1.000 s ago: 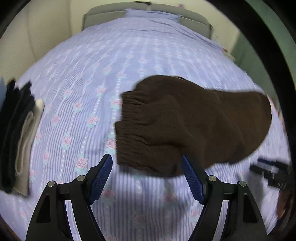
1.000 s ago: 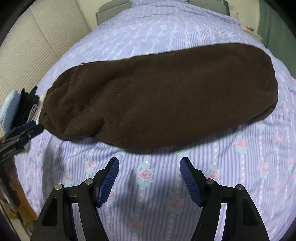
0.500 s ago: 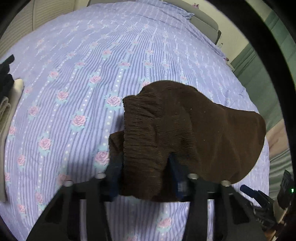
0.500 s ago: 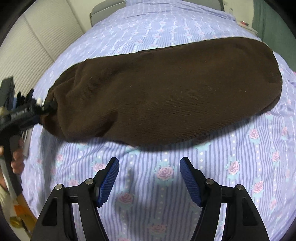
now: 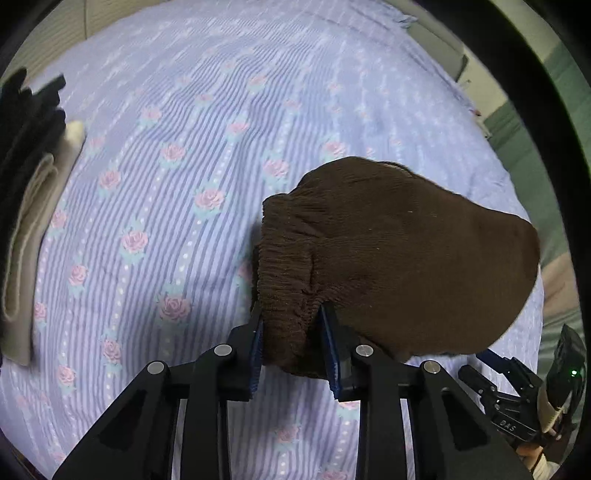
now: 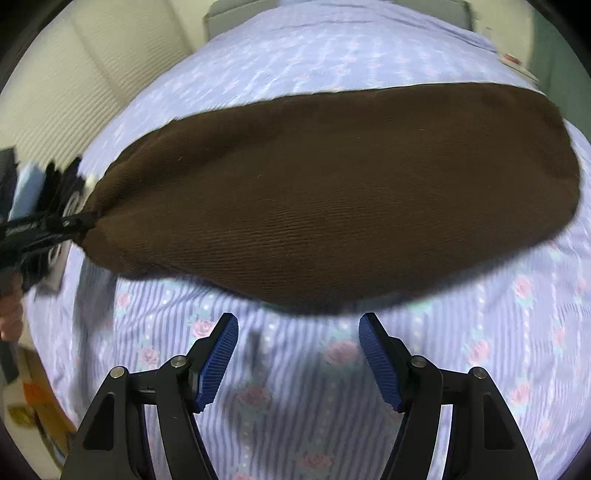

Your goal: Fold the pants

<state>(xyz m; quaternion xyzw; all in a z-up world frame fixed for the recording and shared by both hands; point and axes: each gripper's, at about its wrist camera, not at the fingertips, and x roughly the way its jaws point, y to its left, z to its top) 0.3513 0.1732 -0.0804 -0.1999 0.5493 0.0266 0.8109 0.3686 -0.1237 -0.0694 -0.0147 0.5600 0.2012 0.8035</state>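
Brown corduroy pants [image 5: 399, 258] lie folded lengthwise on a bed. My left gripper [image 5: 291, 332] is shut on the gathered elastic waistband and holds that end lifted off the sheet. In the right wrist view the pants [image 6: 332, 192] stretch across the bed, and the left gripper [image 6: 48, 229] pinches their left end. My right gripper [image 6: 297, 347] is open and empty, just in front of the near edge of the pants. It also shows at the lower right of the left wrist view [image 5: 517, 391].
The bed has a lilac striped sheet with pink roses [image 5: 184, 166]. A stack of folded black and beige clothes [image 5: 26, 206] lies at the left edge. A headboard [image 6: 332, 11] is at the far end. A cream wall [image 6: 92, 81] is left of the bed.
My left gripper has closed on the waistband and lifted it. The right gripper has stayed open and moved closer to the near edge of the pants.
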